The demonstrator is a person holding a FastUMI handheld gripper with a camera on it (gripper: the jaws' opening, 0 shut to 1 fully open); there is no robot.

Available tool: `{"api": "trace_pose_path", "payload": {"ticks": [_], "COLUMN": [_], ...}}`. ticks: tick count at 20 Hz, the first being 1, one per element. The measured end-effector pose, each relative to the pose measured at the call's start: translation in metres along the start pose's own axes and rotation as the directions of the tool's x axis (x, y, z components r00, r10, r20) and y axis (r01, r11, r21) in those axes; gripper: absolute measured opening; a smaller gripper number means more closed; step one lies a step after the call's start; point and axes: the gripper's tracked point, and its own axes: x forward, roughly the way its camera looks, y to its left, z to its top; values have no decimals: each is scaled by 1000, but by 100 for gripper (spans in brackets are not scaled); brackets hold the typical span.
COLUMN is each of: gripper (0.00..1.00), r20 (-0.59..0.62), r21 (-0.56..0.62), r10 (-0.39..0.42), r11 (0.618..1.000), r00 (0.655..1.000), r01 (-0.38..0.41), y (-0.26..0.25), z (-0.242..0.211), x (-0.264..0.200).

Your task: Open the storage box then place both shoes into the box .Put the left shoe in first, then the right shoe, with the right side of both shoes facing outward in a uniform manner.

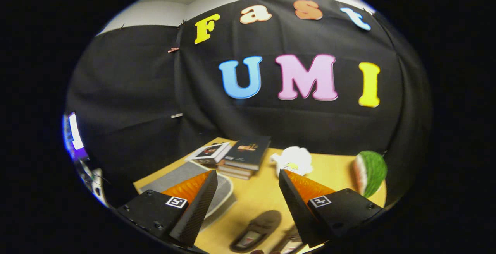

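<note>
In the gripper view my hand-held gripper (245, 203) hangs above the near part of the worktop (259, 194), its fingers wide apart and clamped on nothing. I judge I hold it high and tilted up so that I can take in the whole layout before I go for the lid.

The storage box (190, 176) lies flat near the left edge of the worktop, a grey, low shape with a rounded pale rim, partly behind my left finger. Its lid looks closed, so the first step seems not yet done; the finger hides where the lid would lift, so I cannot tell.

The two shoes lie near the front edge, below my fingers. One brown shoe (256, 231) lies in the gap between the fingers, its long axis running diagonally from near-left to far-right, toe away from me and opening toward me. The second shoe (288, 242) lies just beside it on the right, half hidden by my right finger, apparently parallel. I cannot tell which is the left one from here.

Toward the far edge sit a stack of books (236, 157), a white soft toy (293, 160) and, by the right edge, a watermelon-slice toy (370, 172), all well apart from the shoes.
</note>
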Motion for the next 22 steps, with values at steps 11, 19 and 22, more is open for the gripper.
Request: {"api": "trace_pose_path", "payload": {"ticks": [11, 19, 22], "gripper": [98, 98, 98], "r20": [-291, -222, -183], "r21": [606, 835, 880], "r10": [346, 447, 467], "r11": [788, 546, 471], "r00": [892, 867, 865], "r01": [-109, -68, -68], "y": [29, 35, 40], "z": [-140, -170, -170], "x": [39, 58, 69]}}
